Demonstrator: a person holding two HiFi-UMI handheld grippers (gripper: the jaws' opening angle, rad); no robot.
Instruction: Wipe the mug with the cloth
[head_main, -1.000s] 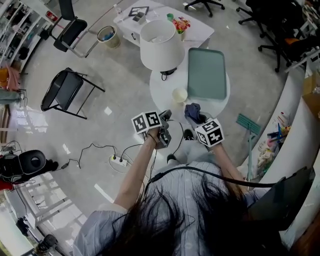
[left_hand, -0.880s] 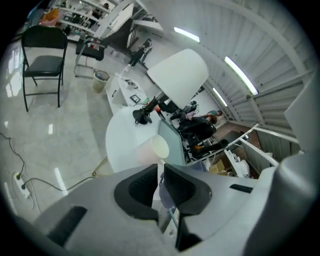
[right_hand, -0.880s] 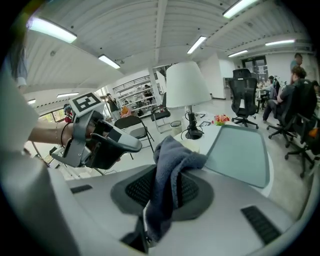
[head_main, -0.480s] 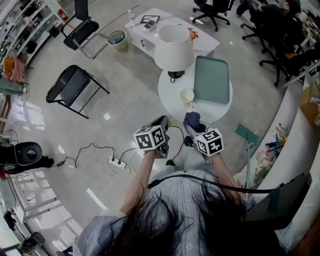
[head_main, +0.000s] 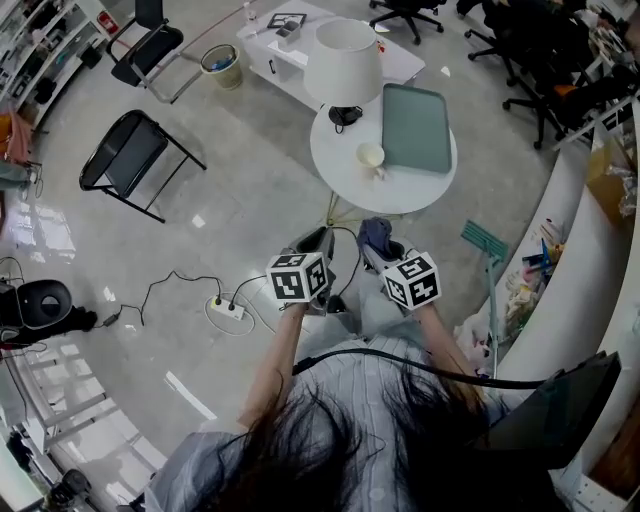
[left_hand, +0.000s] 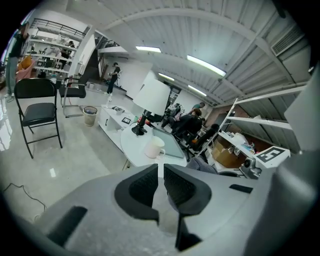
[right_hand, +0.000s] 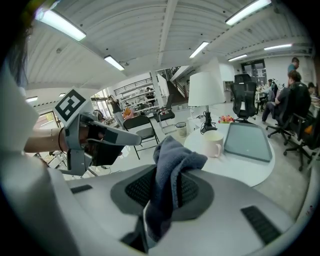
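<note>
A white mug (head_main: 371, 156) stands upright on the round white table (head_main: 345, 165), near its front edge; it also shows as the mug (left_hand: 154, 147) and the mug (right_hand: 212, 142). My right gripper (head_main: 378, 243) is shut on a dark blue cloth (head_main: 374, 234), which hangs bunched over the jaws as the cloth (right_hand: 170, 172). It is held short of the table, over the floor. My left gripper (head_main: 316, 242) hovers beside it, jaws closed with nothing between them (left_hand: 161, 175). Both point toward the mug.
A green tray (head_main: 418, 127) and a white lamp (head_main: 343, 60) share the table. A black folding chair (head_main: 130, 165) stands at left, and a power strip with cable (head_main: 225, 310) lies on the floor. A broom (head_main: 488, 262) leans at right.
Both grippers have drawn back from the table's edge; the table and mug now lie farther ahead. The cloth stays clamped in the right gripper.
</note>
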